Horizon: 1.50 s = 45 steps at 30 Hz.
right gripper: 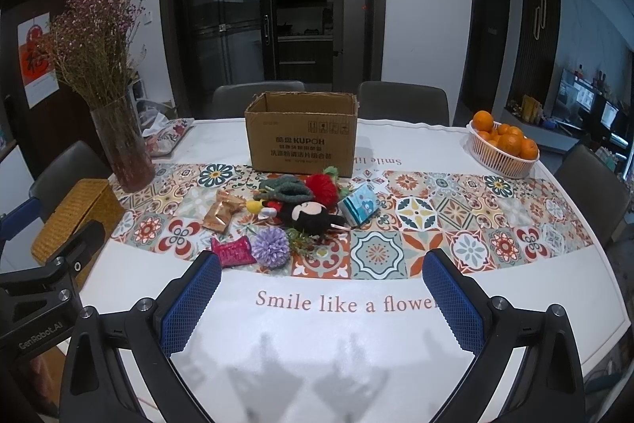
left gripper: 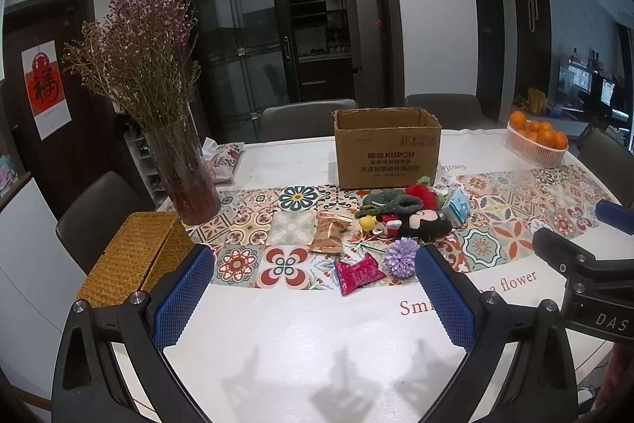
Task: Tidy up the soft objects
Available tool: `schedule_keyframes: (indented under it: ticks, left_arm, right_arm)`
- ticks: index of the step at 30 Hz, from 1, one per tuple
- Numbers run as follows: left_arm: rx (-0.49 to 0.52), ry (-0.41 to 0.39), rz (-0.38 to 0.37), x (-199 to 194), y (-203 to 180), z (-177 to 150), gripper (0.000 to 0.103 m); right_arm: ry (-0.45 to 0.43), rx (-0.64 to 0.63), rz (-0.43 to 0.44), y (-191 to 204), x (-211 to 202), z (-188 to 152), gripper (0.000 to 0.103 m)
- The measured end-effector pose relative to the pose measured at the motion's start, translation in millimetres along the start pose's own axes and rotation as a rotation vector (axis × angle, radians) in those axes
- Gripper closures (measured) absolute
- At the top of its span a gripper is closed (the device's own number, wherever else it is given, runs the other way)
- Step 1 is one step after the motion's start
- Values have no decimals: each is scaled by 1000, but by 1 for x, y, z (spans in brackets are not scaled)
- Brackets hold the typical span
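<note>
An open cardboard box (left gripper: 387, 153) (right gripper: 302, 138) stands at the table's middle. In front of it lies a pile: a black mouse plush (left gripper: 426, 222) (right gripper: 311, 216), a grey-green knit piece (left gripper: 390, 203) (right gripper: 283, 188), a red pompom (left gripper: 422, 194) (right gripper: 323, 187), a purple flower ball (left gripper: 401, 257) (right gripper: 270, 246), a red snack packet (left gripper: 358, 273) (right gripper: 233, 251), a gold snack packet (left gripper: 329, 233) (right gripper: 222, 212) and a blue tissue pack (left gripper: 457, 207) (right gripper: 358, 209). My left gripper (left gripper: 315, 266) and right gripper (right gripper: 321, 270) are open and empty, above the table's near part.
A glass vase of dried flowers (left gripper: 182, 169) (right gripper: 125, 149) and a woven yellow box (left gripper: 136, 256) (right gripper: 75, 221) stand at the left. A white basket of oranges (left gripper: 537, 141) (right gripper: 501, 149) stands at the far right. Chairs surround the table.
</note>
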State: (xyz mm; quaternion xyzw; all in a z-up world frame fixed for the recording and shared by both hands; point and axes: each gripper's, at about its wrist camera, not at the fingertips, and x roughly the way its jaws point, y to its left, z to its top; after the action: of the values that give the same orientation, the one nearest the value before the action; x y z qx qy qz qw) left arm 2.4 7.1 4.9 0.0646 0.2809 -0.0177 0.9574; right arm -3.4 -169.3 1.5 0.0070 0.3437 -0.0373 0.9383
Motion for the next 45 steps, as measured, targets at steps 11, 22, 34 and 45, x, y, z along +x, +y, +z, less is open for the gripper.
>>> schedule_keyframes:
  ticks: [11,22,34,45]
  left_arm:
    - [-3,6,0,4,1,-2,0]
    - [-5,10,-1,6,3,-4,0]
    - [-5,13,-14,8,3,-3,0]
    - [-7,22,-22,13,5,-1,0]
  right_arm:
    - [2,-1,0,2,1,0,0]
    - [4,-2,-1,4,3,0,0]
    - [7,-6,1,7,7,0,0]
    - [15,-8,2,12,12,1,0]
